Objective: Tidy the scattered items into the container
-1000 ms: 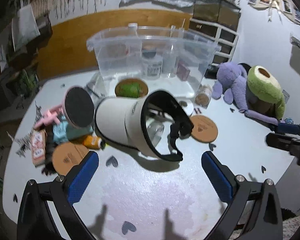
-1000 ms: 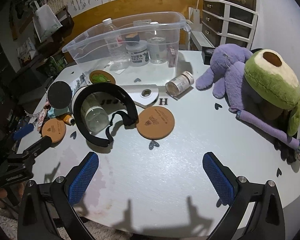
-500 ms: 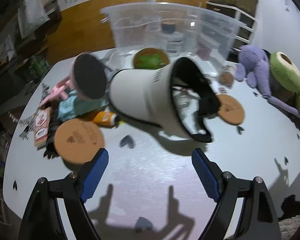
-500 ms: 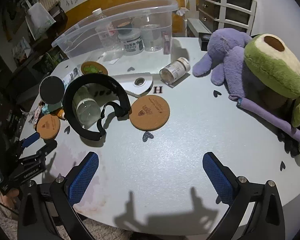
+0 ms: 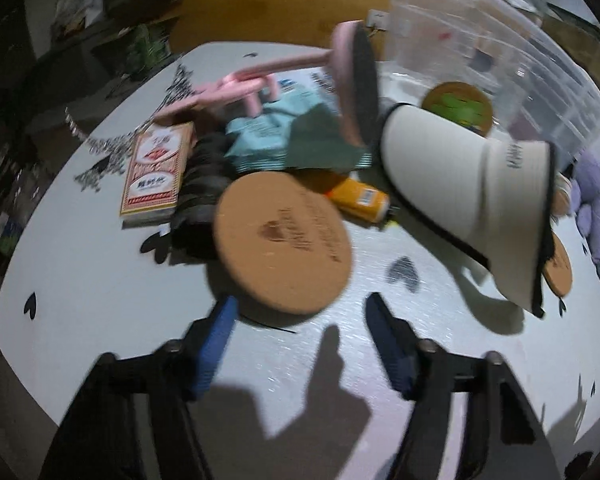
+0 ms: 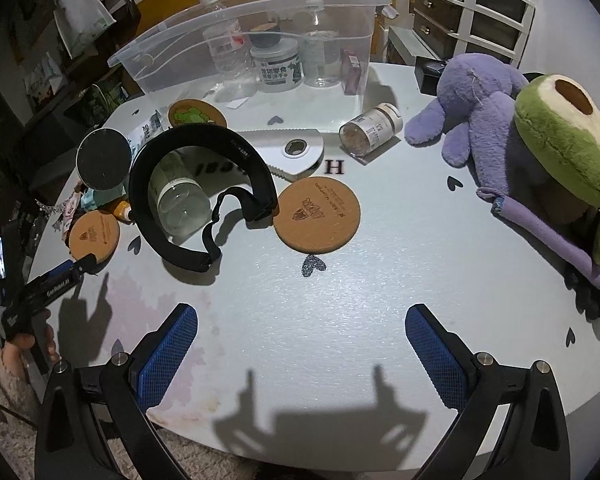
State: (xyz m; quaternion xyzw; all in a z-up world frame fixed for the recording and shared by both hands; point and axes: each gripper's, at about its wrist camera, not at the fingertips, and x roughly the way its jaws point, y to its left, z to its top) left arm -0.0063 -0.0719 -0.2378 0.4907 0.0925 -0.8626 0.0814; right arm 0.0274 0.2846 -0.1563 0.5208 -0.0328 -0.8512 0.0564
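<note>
My left gripper (image 5: 300, 320) is open, its fingers either side of the near edge of a round cork coaster (image 5: 282, 242), which leans on a dark bundle. The gripper also shows in the right wrist view (image 6: 74, 268) at that coaster (image 6: 94, 234). Behind lie a card box (image 5: 156, 172), an orange tube (image 5: 358, 198), a pink stand mirror (image 5: 354, 80) and a white visor hat (image 5: 472, 196). The clear container (image 6: 256, 40) stands at the back of the table with bottles and jars inside. My right gripper (image 6: 300, 344) is open and empty over bare table, short of a second cork coaster (image 6: 318, 214).
A purple plush (image 6: 480, 100) and a green avocado plush (image 6: 564, 140) lie at the right. A tipped jar (image 6: 372, 124), a green coaster (image 6: 196, 114) and a bottle inside the visor (image 6: 178, 196) lie mid-table. The table's front edge (image 6: 340, 464) is near my right gripper.
My left gripper has swung left and moved in low from the visor hat to the cork coaster. My right gripper has barely moved.
</note>
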